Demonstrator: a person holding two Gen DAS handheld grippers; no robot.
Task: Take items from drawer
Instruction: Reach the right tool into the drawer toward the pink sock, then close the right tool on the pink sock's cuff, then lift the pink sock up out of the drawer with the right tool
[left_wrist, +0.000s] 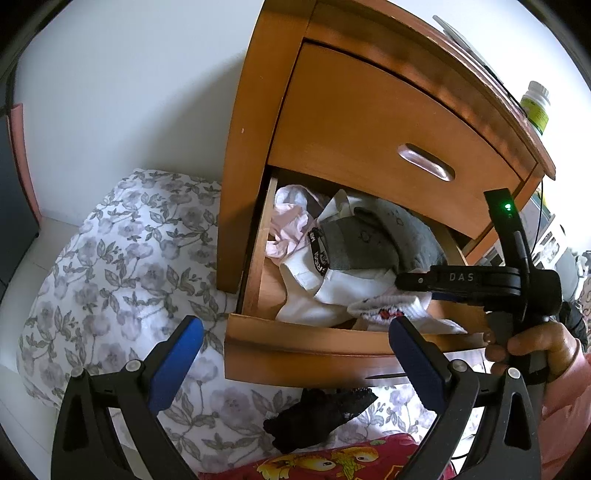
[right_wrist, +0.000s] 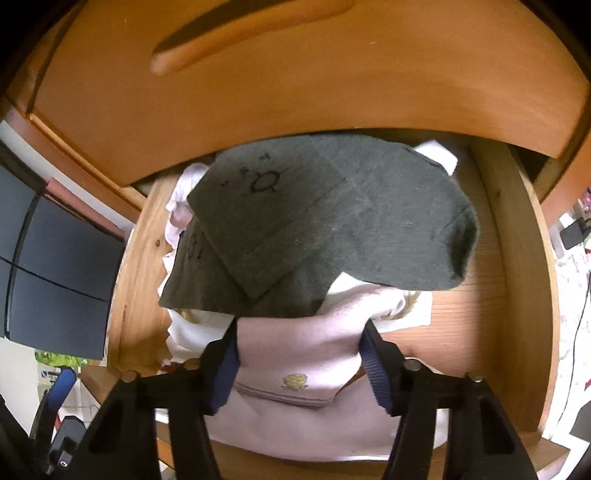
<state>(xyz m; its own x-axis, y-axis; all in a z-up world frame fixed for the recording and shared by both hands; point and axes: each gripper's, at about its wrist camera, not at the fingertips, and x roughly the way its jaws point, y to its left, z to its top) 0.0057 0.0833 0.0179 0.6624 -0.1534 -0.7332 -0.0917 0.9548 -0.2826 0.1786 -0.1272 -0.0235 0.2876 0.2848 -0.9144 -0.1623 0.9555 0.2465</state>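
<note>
**Mia:** Where are the socks?

**Ben:** They sit in the bottom drawer (left_wrist: 332, 347) of the brown nightstand (left_wrist: 243, 155). That drawer is pulled out. The drawer above it is closed.

**Mia:** What is on top of the pile?

**Ben:** Gray socks (right_wrist: 325, 221) with a little sun drawn on them. Under them are white clothes (left_wrist: 325, 291) and something pink (left_wrist: 284, 229) near the back left corner.

**Mia:** What does the right gripper (right_wrist: 299, 365) do?

**Ben:** It points down into the drawer. Its blue pads (right_wrist: 376, 369) sit on both sides of a pale pink sock (right_wrist: 295, 347) with a small yellow pineapple on it. The pads touch the sock and squeeze it in between.

**Mia:** Who holds that gripper?

**Ben:** A hand (left_wrist: 532, 347) in a pink sleeve holds its handle, at the right side of the drawer.

**Mia:** And the left gripper (left_wrist: 295, 354)?

**Ben:** It hangs in front of the drawer. Its jaws are wide apart and there is nothing in them.

**Mia:** What lies below the drawer?

**Ben:** A black lacy thing (left_wrist: 317, 417) lies on a blanket with gray flowers (left_wrist: 110, 258), just under the drawer front. A red cloth with gold fish (left_wrist: 332, 461) is near it
</note>
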